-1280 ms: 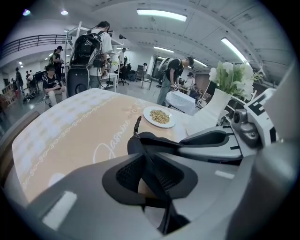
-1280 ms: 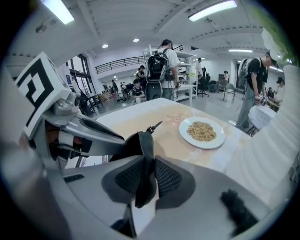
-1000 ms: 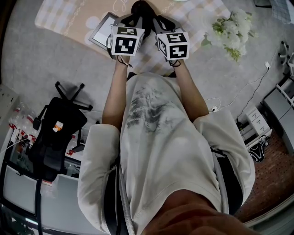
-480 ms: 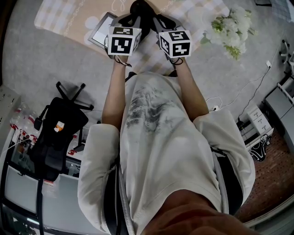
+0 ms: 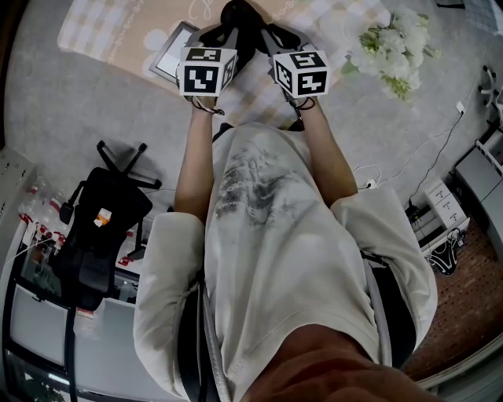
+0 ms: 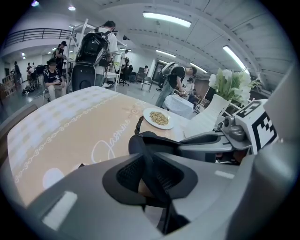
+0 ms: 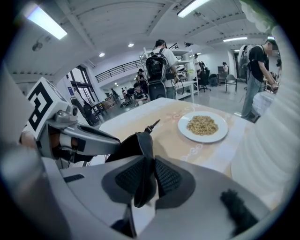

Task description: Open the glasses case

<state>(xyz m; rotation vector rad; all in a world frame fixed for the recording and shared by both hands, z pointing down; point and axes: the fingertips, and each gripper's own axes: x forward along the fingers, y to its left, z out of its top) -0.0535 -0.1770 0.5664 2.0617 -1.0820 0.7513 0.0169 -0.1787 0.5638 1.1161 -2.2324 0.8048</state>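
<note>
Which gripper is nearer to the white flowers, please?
Right. The right gripper grips the black glasses case on the side facing the white flowers; the left gripper grips the case's other side, farther from them.

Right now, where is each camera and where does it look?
Head view: on the person's head, facing steeply down; shirt, forearms, left gripper, right gripper show.
Left gripper view: on the left gripper, facing along its fingers, shut on the rounded black glasses case.
Right gripper view: on the right gripper; fingers grip that case.
Gripper views share the round white plate.
</note>
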